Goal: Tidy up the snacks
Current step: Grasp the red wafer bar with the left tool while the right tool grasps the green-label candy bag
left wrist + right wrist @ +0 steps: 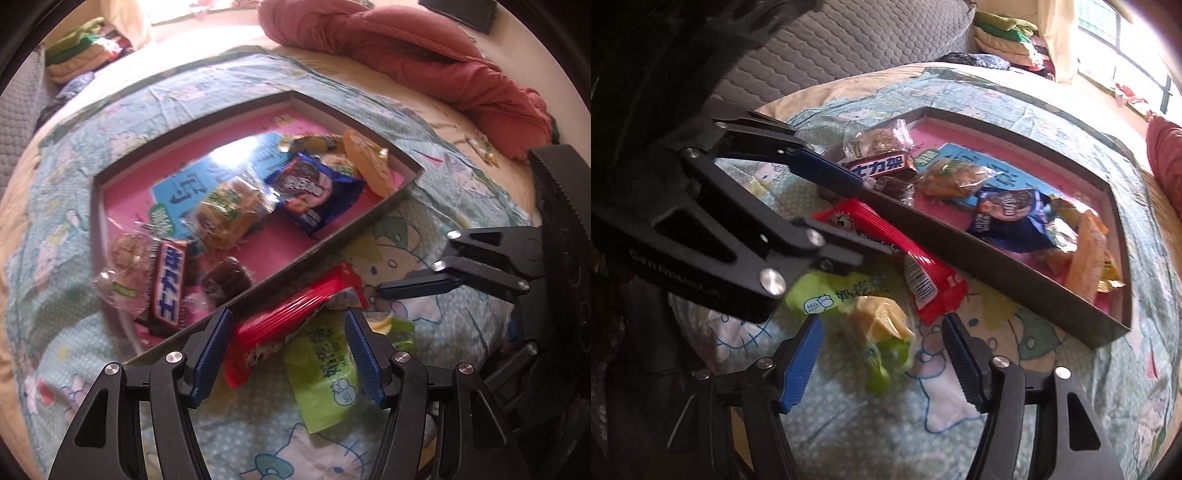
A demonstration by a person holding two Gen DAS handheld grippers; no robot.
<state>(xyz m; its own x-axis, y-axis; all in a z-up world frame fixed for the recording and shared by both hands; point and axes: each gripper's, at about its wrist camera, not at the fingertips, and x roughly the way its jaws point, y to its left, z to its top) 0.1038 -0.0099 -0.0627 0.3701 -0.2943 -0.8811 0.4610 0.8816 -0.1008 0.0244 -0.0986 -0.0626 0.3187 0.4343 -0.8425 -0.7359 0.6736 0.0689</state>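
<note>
A dark-walled tray [332, 240] with a pink floor lies on the bed and holds several snacks, among them a brown chocolate bar [166, 288] and a dark blue packet [314, 188]. Just outside its near wall a red packet [280, 325] rests on a green packet [325, 380]. My left gripper [288, 350] is open and straddles the red packet [923, 280]. My right gripper [882, 354] is open around the green packet's [882, 325] yellow-filled end, pads clear of it. One finger [417, 286] of it shows at the right of the left wrist view. The left gripper [875, 218] reaches in from the left.
A cartoon-print sheet [74, 332] covers the bed. A red quilt [424, 62] is bunched at the far side, with one small loose sweet [482, 147] near it. Folded clothes [85, 48] are stacked by the window. A grey quilted headboard [849, 44] stands behind the tray [997, 266].
</note>
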